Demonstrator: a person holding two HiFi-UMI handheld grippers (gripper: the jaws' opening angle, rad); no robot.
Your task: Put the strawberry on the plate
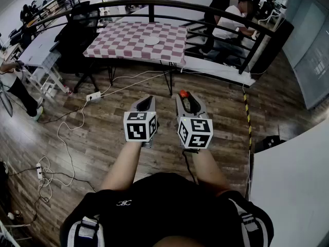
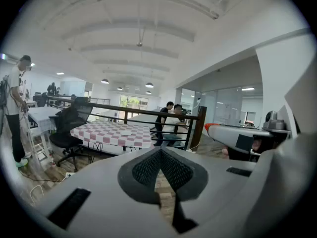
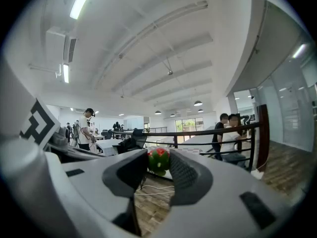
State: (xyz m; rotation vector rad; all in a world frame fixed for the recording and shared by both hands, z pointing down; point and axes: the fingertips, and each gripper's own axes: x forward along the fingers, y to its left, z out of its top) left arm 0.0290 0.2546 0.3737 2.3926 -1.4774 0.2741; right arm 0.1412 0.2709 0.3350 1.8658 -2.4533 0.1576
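Carrying the strawberry in the right gripper: jaws part-open, clamped on its sides right at the tips, green cap facing the gripper's camera, red body beyond

Left gripper has its jaws together with nothing between them, held just beside the right one over the wooden floor

Handling, my read:
- small and light, weight is no issue
- rounded and tapered, so it could squirt out of a tip-only pinch if squeezed harder or jolted
- probably soft-skinned, bruises easily; can't tell if it's real or a toy
- best hold is across the widest part of the body, not the cap; the current grip looks about right but shallow, so keep the gripper near level and move smoothly

Containers:
- white plate sits near the middle of the table with the red-and-white check cloth, well ahead of both grippers
- plate looks empty from the head view, though it's too small there to be sure
- strawberry is nowhere near it yet; the whole approach and set-down remain
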